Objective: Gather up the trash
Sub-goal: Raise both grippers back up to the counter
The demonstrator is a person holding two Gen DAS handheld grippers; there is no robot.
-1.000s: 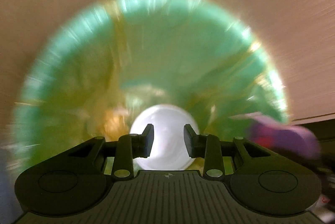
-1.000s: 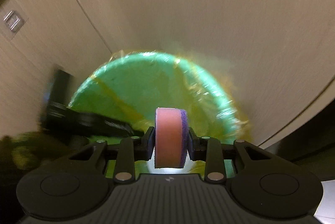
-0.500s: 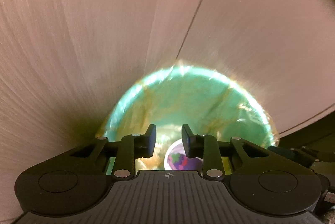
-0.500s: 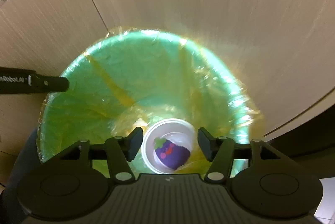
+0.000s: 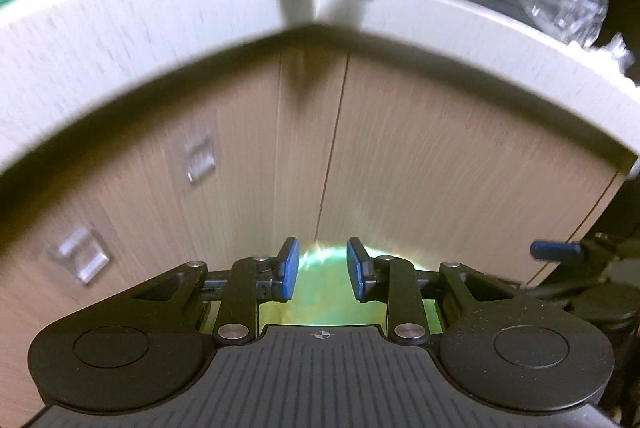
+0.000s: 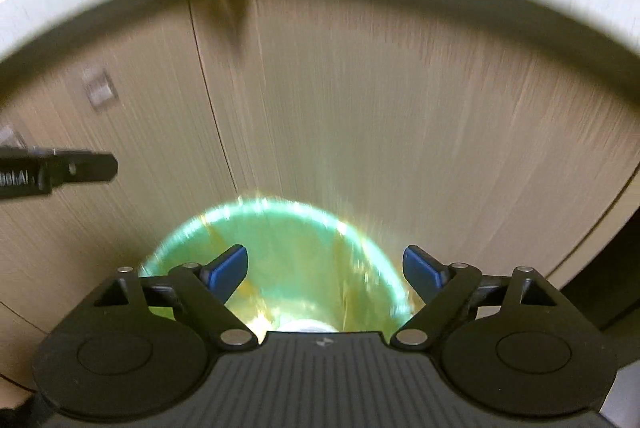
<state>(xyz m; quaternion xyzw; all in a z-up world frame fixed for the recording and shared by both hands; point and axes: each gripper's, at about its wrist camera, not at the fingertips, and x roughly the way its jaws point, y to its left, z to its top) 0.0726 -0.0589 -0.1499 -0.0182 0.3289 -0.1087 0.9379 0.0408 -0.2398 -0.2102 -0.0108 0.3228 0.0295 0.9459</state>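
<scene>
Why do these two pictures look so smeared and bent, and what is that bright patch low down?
Left wrist view: streaky motion blur on the pale wooden cabinet front; the fisheye lens bows the white tabletop edge. Right wrist view: same streaks; light glares off the clear-lined round green bin.

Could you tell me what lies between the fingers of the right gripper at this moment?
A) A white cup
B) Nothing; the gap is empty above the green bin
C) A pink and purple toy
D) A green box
B: the right gripper has its jaws opening with nothing between them; only the lined green bin shows below through the gap.
</scene>
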